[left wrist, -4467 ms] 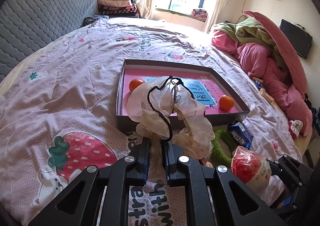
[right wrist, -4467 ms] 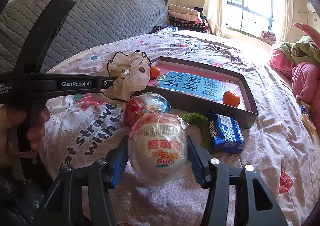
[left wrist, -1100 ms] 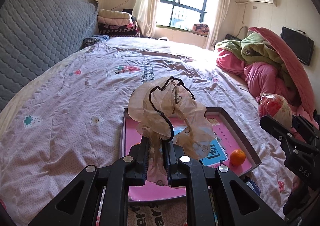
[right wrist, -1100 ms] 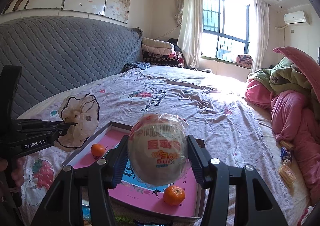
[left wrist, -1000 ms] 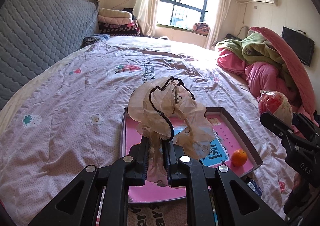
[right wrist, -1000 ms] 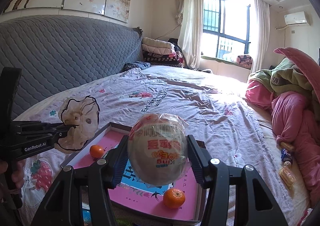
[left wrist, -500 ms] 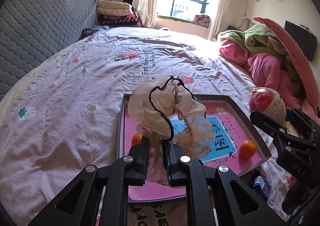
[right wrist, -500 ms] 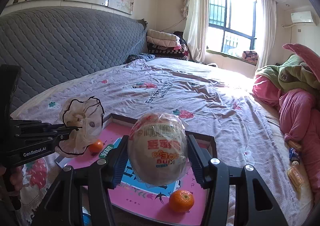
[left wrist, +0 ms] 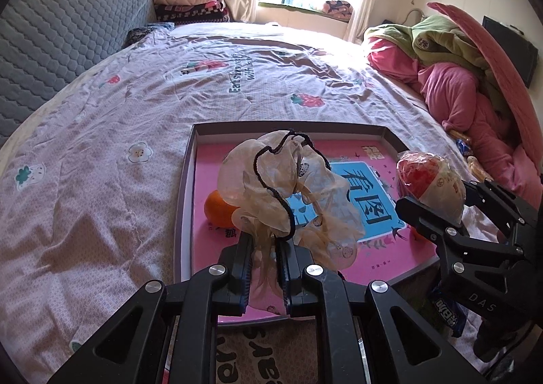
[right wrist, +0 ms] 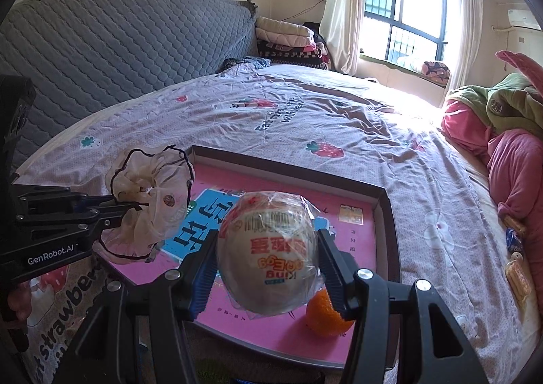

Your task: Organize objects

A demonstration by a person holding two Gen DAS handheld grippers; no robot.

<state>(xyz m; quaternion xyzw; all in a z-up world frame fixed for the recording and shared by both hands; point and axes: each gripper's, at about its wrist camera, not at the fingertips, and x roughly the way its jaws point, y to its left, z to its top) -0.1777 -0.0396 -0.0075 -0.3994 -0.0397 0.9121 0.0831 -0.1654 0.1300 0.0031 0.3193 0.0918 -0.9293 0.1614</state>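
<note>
Now I hold both loads over the tray (left wrist: 185, 180) for dropping in: left gripper (left wrist: 264, 261) clamped on the scrunchie (left wrist: 285, 187), right gripper (right wrist: 268, 268) clamped on the wrapped egg (right wrist: 268, 248).

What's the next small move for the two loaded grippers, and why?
Probably lower both a little further, then release. The left gripper holds the scrunchie and the right gripper the wrapped egg above the pink tray, neither resting on it yet.
</note>
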